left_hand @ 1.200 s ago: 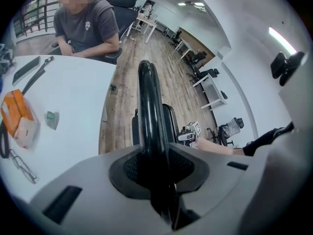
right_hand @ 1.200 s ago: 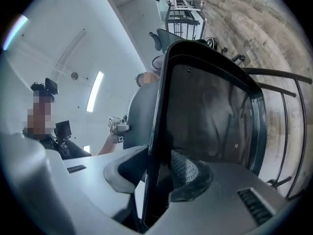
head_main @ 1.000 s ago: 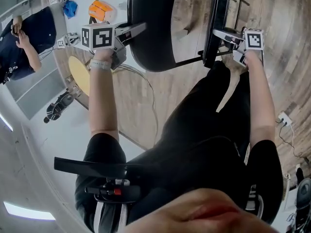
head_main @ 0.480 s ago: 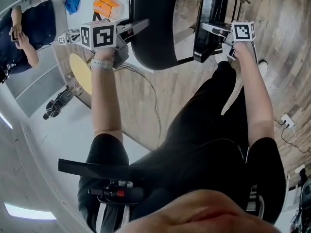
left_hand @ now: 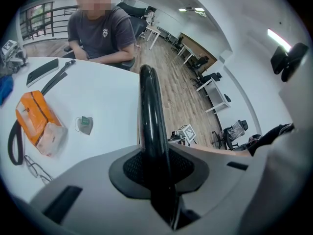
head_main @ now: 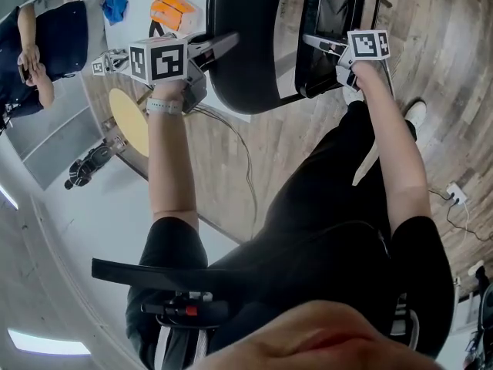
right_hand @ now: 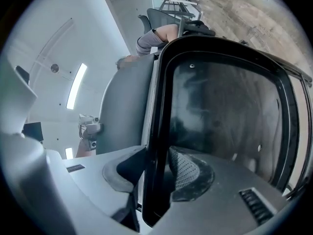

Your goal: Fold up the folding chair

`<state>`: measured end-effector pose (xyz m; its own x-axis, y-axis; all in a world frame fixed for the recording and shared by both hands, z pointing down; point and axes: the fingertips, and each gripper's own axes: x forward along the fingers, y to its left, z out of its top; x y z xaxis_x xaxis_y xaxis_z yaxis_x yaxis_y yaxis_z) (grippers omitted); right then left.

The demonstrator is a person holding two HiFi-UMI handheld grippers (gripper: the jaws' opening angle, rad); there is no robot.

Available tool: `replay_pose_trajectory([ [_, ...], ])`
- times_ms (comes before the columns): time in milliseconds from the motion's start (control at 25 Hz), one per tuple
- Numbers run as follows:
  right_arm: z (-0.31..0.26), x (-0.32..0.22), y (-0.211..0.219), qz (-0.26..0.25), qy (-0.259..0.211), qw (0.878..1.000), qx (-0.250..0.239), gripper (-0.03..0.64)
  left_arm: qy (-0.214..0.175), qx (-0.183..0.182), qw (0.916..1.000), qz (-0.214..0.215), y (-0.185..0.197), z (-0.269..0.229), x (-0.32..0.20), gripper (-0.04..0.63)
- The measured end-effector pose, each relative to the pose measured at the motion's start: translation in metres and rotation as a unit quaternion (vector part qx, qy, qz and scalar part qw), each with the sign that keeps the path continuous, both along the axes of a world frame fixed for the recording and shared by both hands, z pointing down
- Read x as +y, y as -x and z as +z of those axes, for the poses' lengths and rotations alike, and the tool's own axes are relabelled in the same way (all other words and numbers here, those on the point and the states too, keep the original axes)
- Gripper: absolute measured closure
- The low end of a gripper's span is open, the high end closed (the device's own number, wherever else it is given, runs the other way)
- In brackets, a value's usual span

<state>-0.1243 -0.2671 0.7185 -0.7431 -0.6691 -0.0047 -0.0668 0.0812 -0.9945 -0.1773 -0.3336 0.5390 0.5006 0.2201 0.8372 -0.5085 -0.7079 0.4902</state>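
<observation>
Head view shows the folding chair [head_main: 246, 68] just beside the bench [left_hand: 98, 97], with the left hand-held gripper [head_main: 219, 46] clenched on its backrest [left_hand: 149, 111] and the right hand-held gripper [head_main: 312, 42] grasping the seat [right_hand: 220, 116] by its thin rim, a hold that could slip as the seat swings shut.

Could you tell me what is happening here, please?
A person is folding up a black folding chair with a handheld gripper in each hand. The left gripper is clamped on the edge of the chair's rounded panel, and the right gripper grips the rim of the framed panel. The two panels stand close, with floor showing between them, so the chair is not yet folded flat.
</observation>
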Motion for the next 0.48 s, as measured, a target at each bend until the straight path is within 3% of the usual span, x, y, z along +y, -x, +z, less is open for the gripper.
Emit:
replay_pose_trajectory([
  [480,0.0046,-0.0051,0.0068,-0.009,-0.011,1.0,0.025,0.449,-0.019,0.017,0.9997,0.005,0.0046,0.0034,-0.0058,0.517],
])
